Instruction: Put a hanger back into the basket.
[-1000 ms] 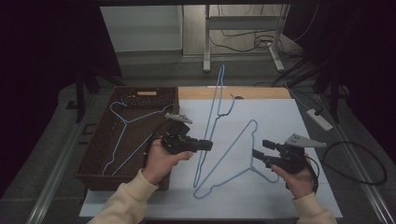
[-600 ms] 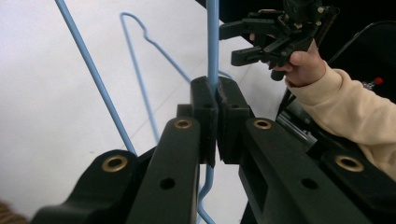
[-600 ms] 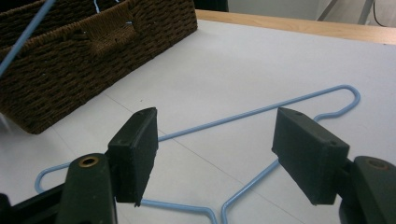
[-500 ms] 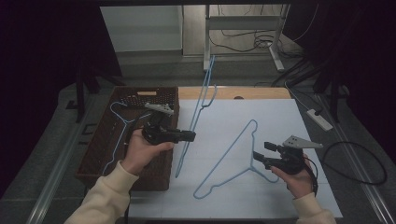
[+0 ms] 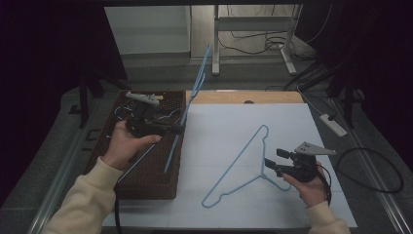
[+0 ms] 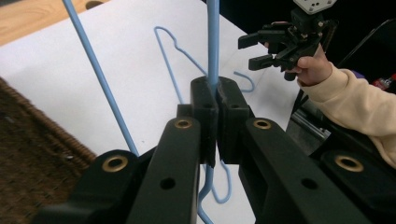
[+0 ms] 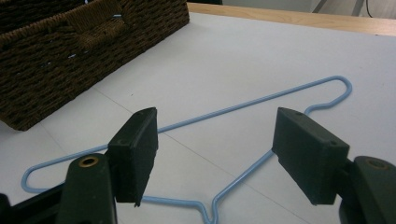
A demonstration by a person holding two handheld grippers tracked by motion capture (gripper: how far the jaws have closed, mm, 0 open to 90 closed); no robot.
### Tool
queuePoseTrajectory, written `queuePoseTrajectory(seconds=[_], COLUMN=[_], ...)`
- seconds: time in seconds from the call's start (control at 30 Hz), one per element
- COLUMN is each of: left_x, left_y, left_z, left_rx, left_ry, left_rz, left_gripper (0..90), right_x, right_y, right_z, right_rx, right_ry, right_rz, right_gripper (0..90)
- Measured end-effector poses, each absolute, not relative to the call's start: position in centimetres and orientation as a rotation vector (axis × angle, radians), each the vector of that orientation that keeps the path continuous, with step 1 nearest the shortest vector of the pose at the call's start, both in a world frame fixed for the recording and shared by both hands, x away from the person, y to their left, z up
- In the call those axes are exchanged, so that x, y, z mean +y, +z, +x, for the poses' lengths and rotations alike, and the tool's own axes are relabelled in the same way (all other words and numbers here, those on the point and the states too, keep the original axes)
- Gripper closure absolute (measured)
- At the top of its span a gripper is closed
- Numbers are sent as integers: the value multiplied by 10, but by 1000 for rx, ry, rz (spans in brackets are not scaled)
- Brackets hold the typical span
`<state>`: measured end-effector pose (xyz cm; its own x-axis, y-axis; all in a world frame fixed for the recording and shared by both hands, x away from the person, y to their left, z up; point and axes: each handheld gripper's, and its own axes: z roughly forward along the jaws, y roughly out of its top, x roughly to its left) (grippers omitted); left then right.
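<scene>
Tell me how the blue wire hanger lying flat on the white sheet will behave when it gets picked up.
The flat hanger looks like thin wire, so probably light and a bit springy. Its long frame may swing if gripped at one point. Lying flush on the white sheet, it could slide before lifting.

A white power strip (image 5: 333,125) lies on the floor beside the table.

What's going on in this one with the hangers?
A person works with two handheld grippers. The left gripper is shut on a blue wire hanger, held tilted up over the wicker basket. The right gripper is open, near the neck of a second blue hanger lying flat on the white table.
</scene>
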<state>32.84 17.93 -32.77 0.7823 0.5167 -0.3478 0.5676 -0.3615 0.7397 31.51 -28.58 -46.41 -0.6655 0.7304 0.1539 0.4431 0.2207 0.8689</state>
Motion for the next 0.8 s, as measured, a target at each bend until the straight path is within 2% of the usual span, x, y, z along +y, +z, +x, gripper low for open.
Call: queuePoseTrajectory(seconds=[0.8], left_x=[236], left_y=[-348], left_z=[356], left_rx=[865], left_ry=[-13], left_rz=[2097], left_gripper=[877], right_x=[-284], right_y=[-469], right_z=[316], right_rx=[2230], right_ry=[1391], right_rz=[1110], right_gripper=[325])
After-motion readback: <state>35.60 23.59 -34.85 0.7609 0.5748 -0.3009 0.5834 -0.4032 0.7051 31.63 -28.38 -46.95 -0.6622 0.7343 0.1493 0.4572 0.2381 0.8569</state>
